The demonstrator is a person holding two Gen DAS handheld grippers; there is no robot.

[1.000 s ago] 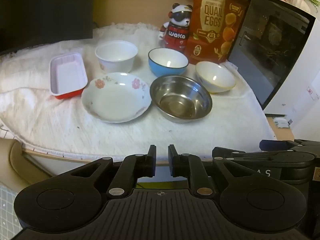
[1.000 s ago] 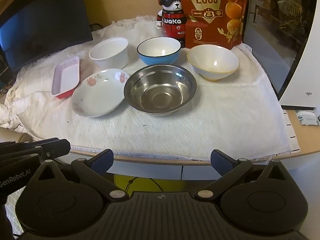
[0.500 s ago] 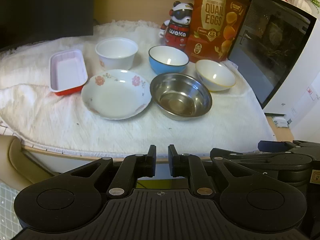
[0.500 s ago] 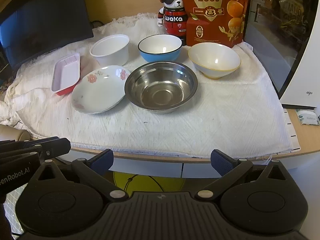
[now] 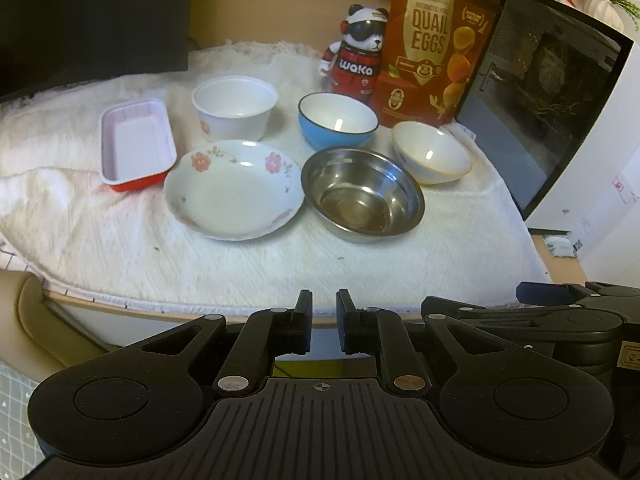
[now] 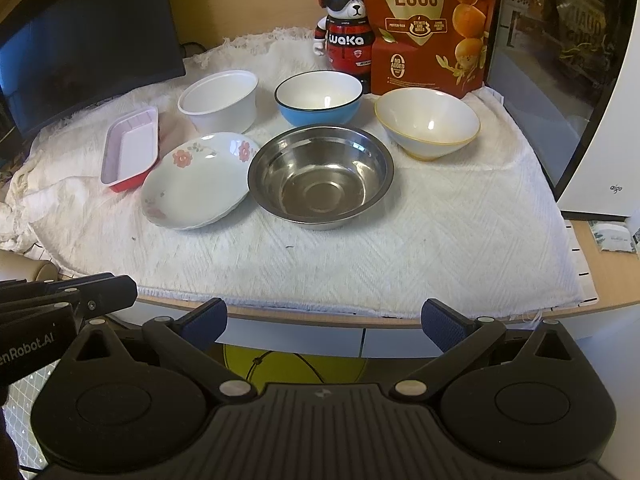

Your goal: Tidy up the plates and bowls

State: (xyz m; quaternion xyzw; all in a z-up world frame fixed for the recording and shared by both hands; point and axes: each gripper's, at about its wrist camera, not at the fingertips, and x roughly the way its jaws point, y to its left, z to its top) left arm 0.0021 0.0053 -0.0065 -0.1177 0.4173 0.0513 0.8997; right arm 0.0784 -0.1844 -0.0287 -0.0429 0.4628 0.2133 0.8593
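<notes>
Both grippers hover off the table edge, left gripper (image 5: 324, 320) closed and empty, right gripper (image 6: 324, 320) spread wide; the glossy plate (image 6: 198, 180), touching the steel bowl (image 6: 320, 176), could slip if pinched.

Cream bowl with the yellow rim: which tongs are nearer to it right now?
Right, likely. The right tongs, open, hang off the near edge of the table with the bowl ahead, slightly right. The left tongs, shut, sit farther left.

Home desk: monitor (image 6: 80, 40), snack bag (image 6: 428, 20), panda figurine (image 6: 346, 36).
</notes>
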